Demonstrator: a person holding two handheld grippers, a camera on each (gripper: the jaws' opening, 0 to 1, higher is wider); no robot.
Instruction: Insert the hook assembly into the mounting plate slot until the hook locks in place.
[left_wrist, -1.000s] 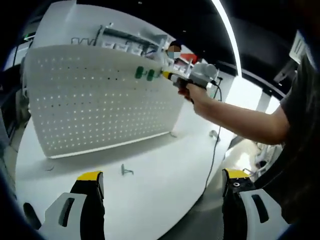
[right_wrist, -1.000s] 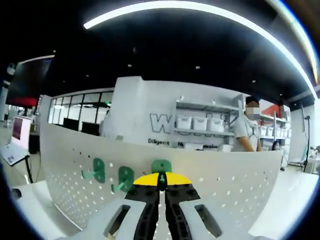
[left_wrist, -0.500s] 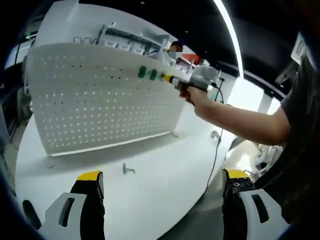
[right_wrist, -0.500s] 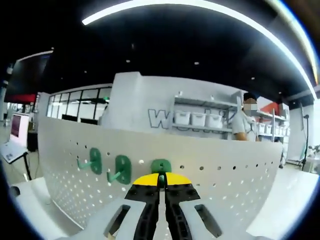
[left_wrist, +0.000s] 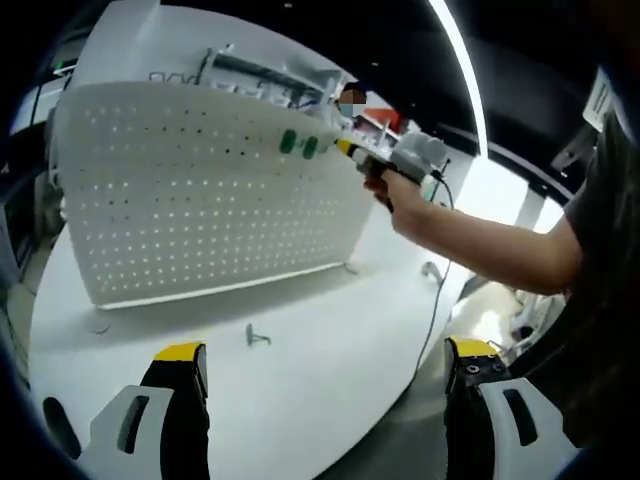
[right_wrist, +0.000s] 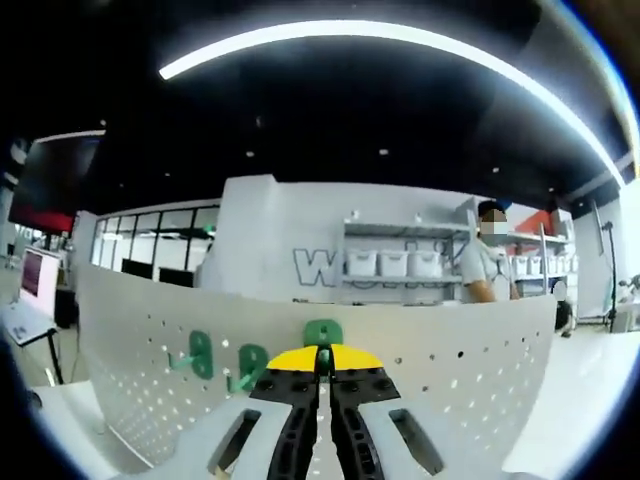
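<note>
The right gripper (right_wrist: 320, 352) has its yellow-tipped jaws pressed together on a green hook (right_wrist: 323, 333), whose rounded top pokes up just above the jaw tips, against the top edge of the white pegboard (right_wrist: 480, 350). Whether the hook is seated in a hole of the board cannot be told, since the jaws cover its lower part. On the pegboard, just to the left of the held hook, two more green hooks (right_wrist: 226, 358) hang side by side from the upper rows of holes, their prongs sticking out toward the camera. Beyond the pegboard stands a white wall with shelves of white bins (right_wrist: 392, 263), and a person (right_wrist: 484, 268) stands beside those shelves. In the left gripper view, the right gripper (left_wrist: 345, 147) shows at the upper right corner of the pegboard (left_wrist: 190, 200), held by a hand (left_wrist: 398, 190) with a bare forearm reaching in from the right; the two hung hooks (left_wrist: 298, 144) sit on the board just left of its tip. The left gripper (left_wrist: 325, 360) hangs well away from the pegboard, low over the round white table (left_wrist: 330, 370), its jaws wide apart and holding nothing. The pegboard stands upright on this table. On the table, in front of the pegboard's lower edge, lies a small loose metal hook (left_wrist: 254, 337).
</note>
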